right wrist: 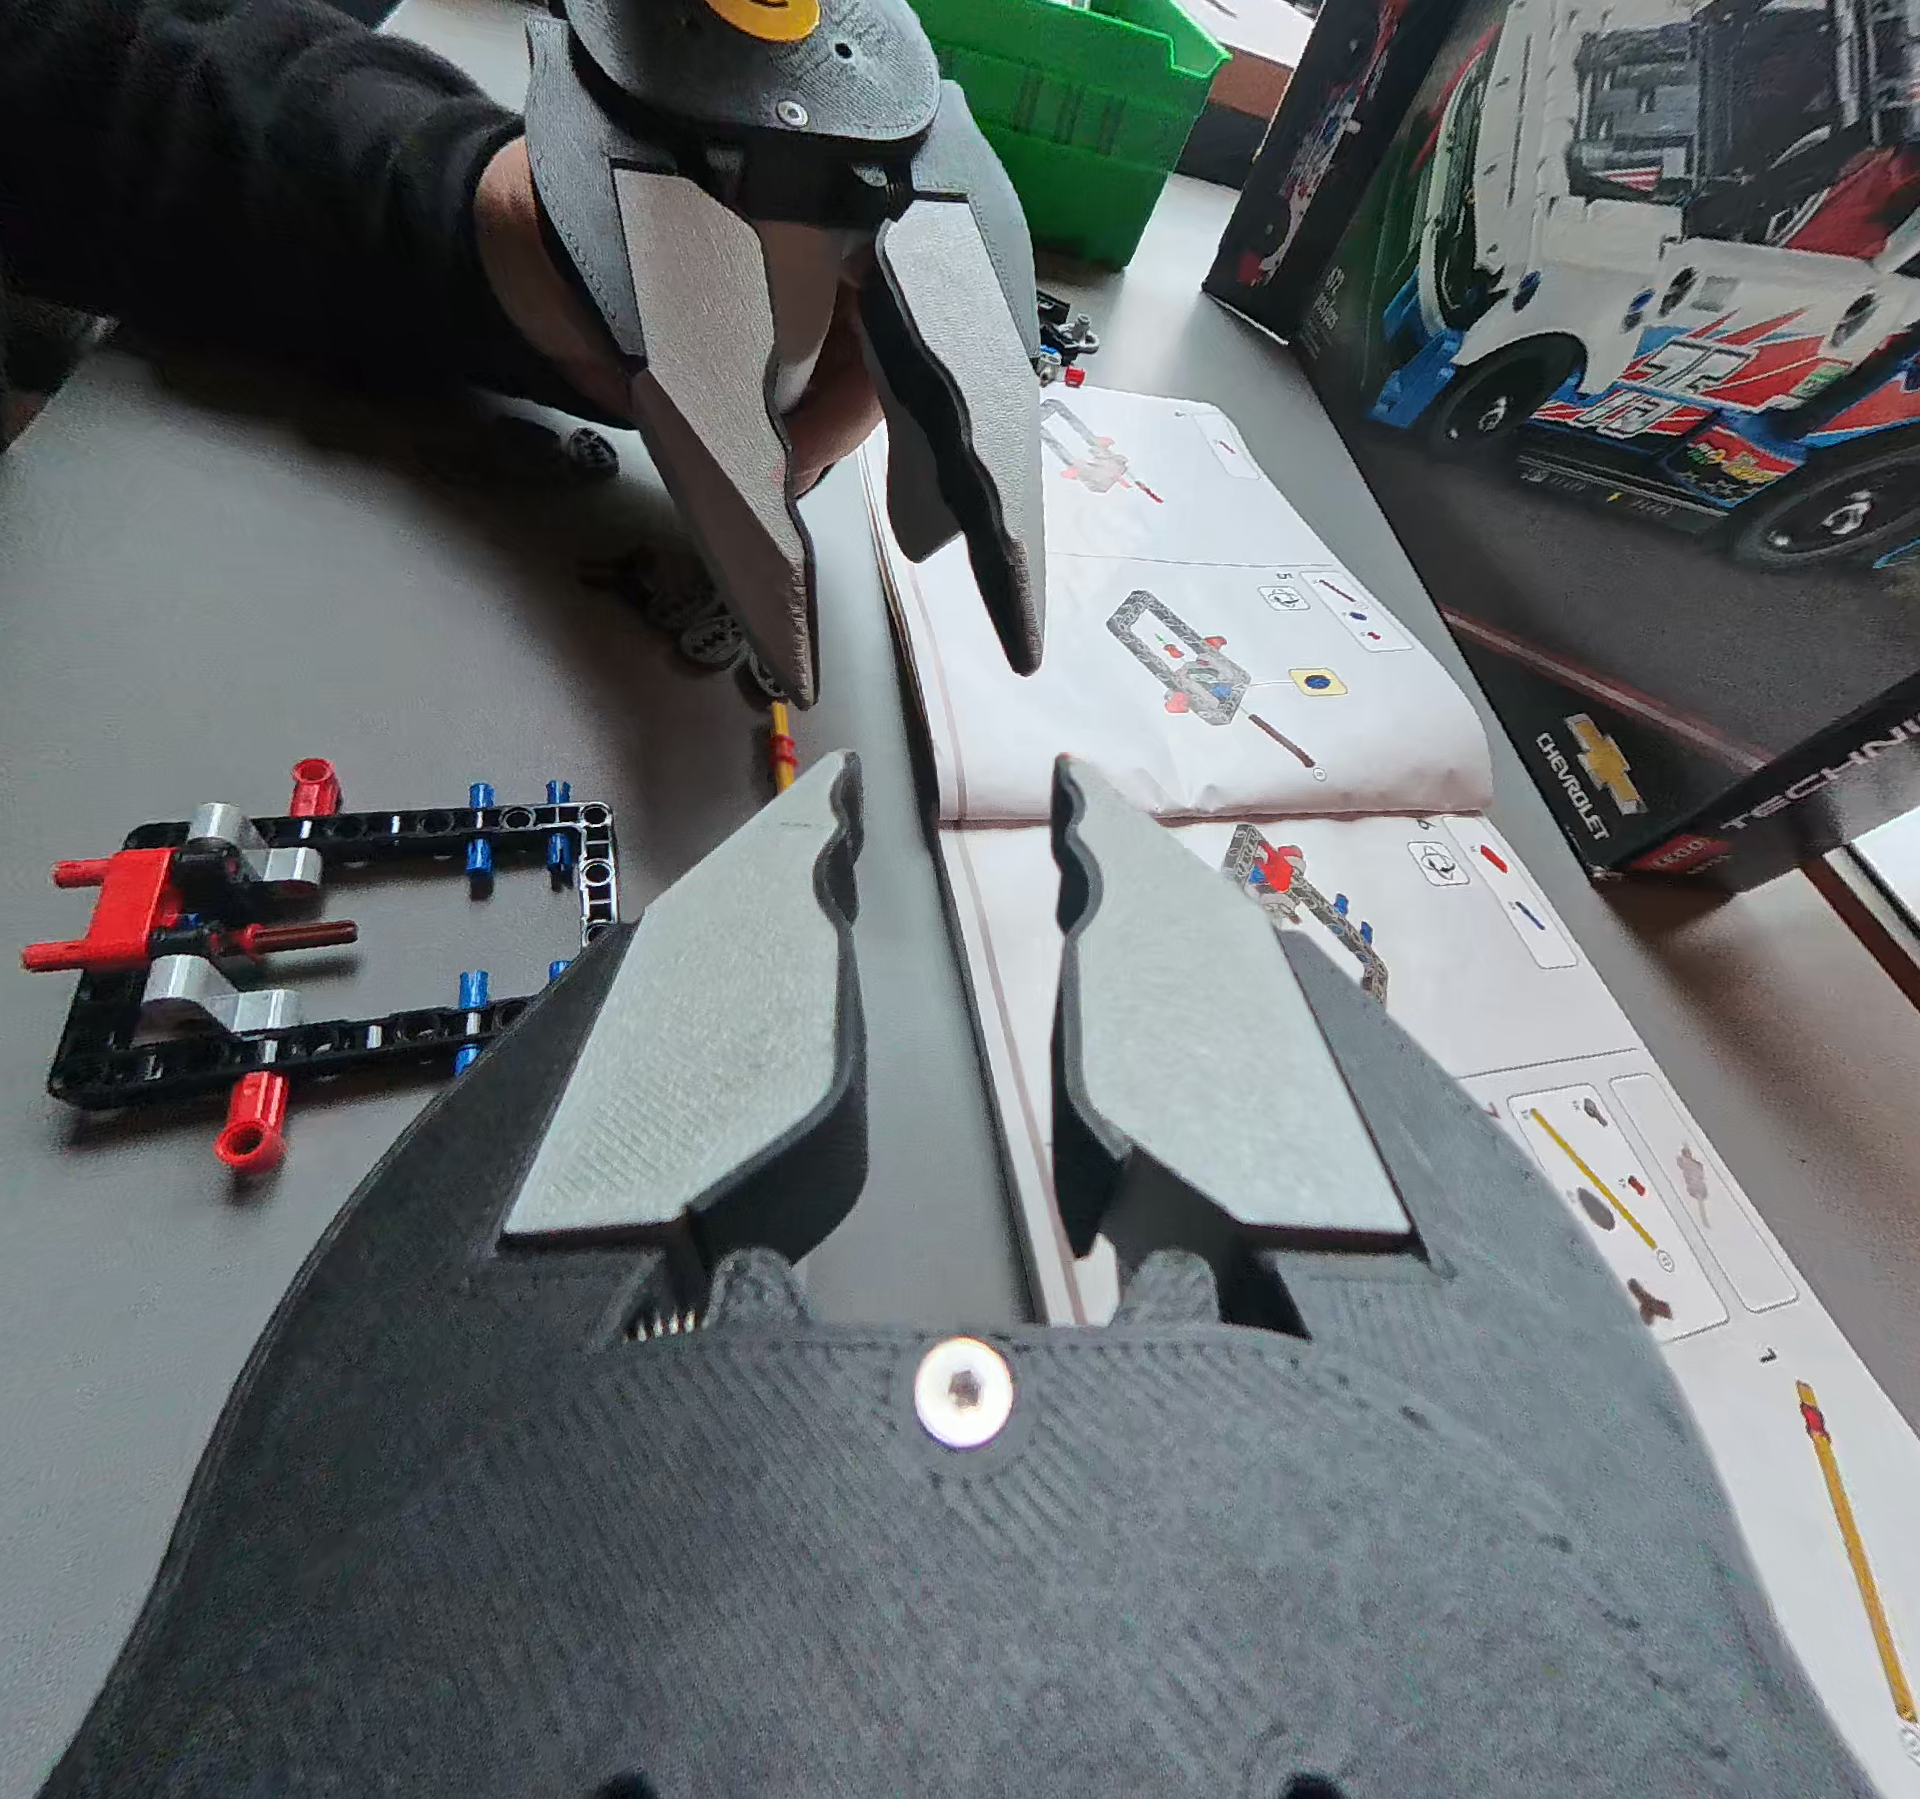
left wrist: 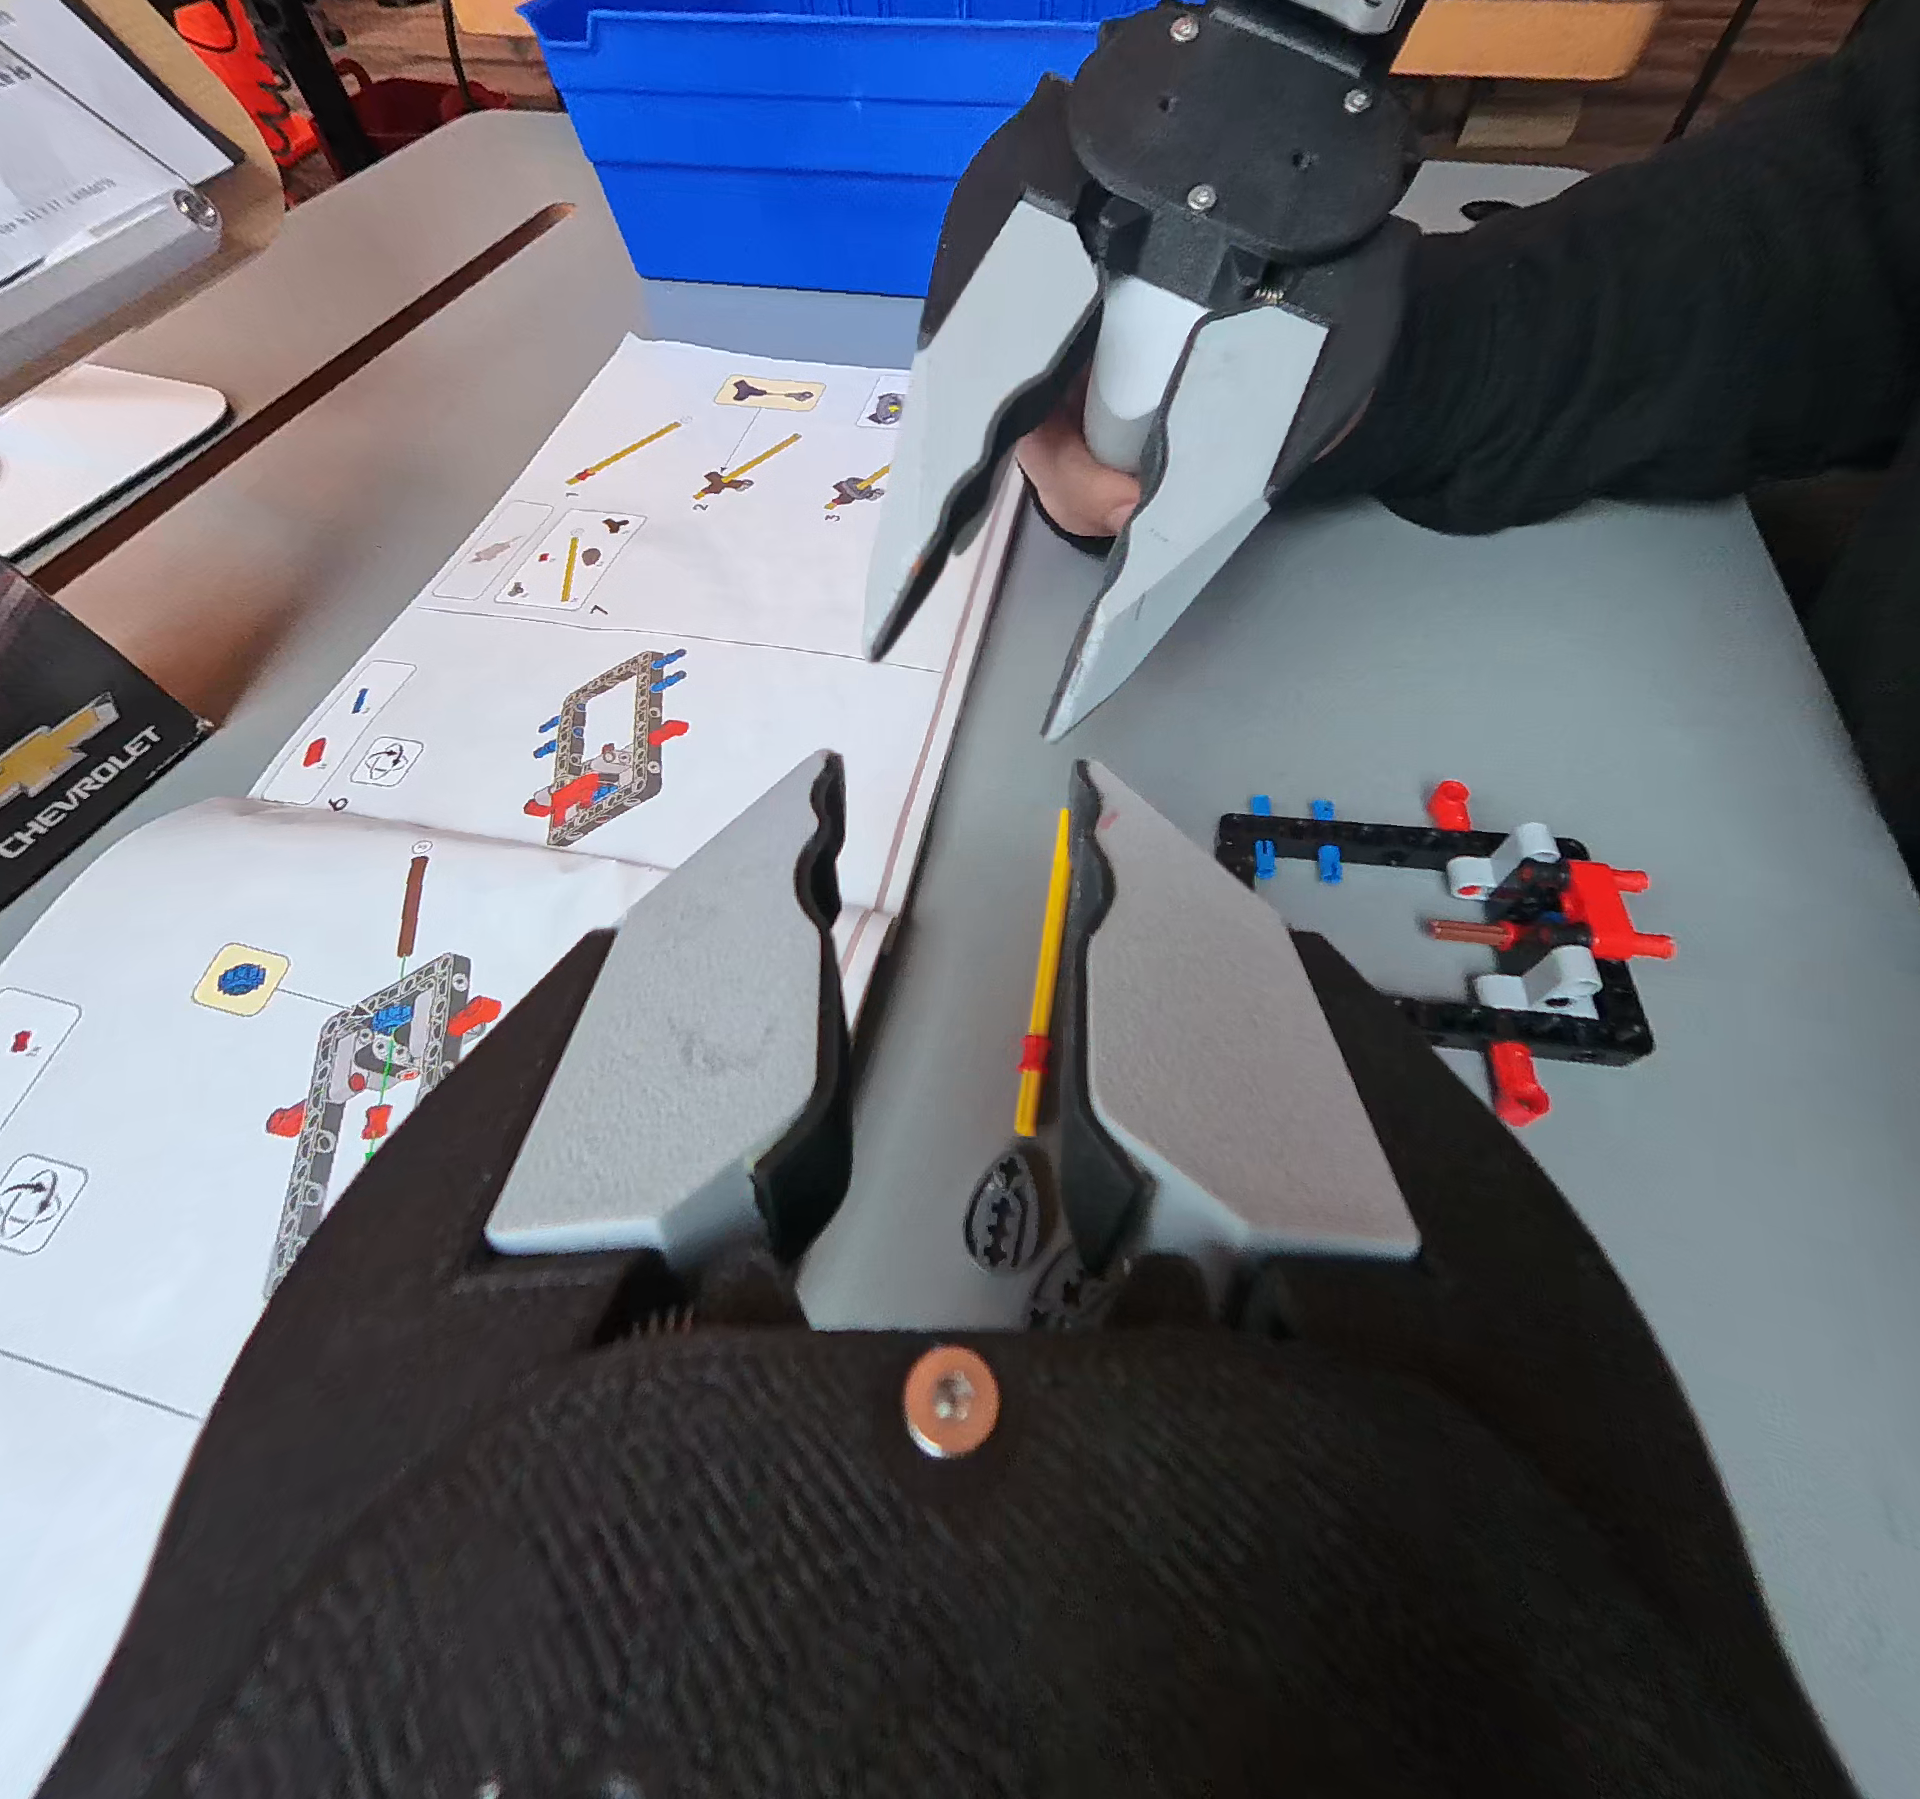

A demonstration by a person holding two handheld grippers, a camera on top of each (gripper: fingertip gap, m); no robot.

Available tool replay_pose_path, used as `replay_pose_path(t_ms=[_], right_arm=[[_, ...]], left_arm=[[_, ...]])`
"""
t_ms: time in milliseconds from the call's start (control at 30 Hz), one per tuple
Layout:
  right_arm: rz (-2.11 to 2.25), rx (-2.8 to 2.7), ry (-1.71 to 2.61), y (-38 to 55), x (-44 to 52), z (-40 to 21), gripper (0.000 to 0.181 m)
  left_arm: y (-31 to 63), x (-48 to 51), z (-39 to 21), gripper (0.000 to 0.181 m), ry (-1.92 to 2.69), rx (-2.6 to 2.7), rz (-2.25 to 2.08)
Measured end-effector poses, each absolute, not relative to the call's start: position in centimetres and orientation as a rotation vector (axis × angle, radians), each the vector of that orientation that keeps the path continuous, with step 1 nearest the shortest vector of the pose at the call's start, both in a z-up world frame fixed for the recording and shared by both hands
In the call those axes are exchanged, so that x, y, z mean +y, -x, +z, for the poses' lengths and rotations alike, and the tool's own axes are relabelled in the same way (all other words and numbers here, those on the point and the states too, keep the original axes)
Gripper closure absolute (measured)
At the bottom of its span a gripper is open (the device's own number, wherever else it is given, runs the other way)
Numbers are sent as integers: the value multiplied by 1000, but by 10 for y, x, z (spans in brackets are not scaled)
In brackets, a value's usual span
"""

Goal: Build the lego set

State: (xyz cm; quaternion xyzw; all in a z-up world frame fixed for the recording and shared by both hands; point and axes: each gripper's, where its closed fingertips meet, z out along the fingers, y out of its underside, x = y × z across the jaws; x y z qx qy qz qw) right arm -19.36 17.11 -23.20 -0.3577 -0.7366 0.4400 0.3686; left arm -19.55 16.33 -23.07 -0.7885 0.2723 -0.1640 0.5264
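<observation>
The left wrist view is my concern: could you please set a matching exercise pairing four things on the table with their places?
Things:
1. yellow axle
2. black frame
3. blue bin
4. manual

Places:
A. at the table's far edge, behind the manual
B. lying open, left of the left gripper
C. flat on the table, right of the left gripper
D. between the left gripper's open fingers, close to the right finger

Pairs: 1-D, 2-C, 3-A, 4-B
</observation>
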Motion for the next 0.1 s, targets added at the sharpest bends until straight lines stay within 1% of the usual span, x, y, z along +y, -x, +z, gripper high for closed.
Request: replay_pose_path(t_ms=[100], right_arm=[[1146,-1846,931,197,175,-227,141]], left_arm=[[199,166,-229,141,1876,650,-337]])
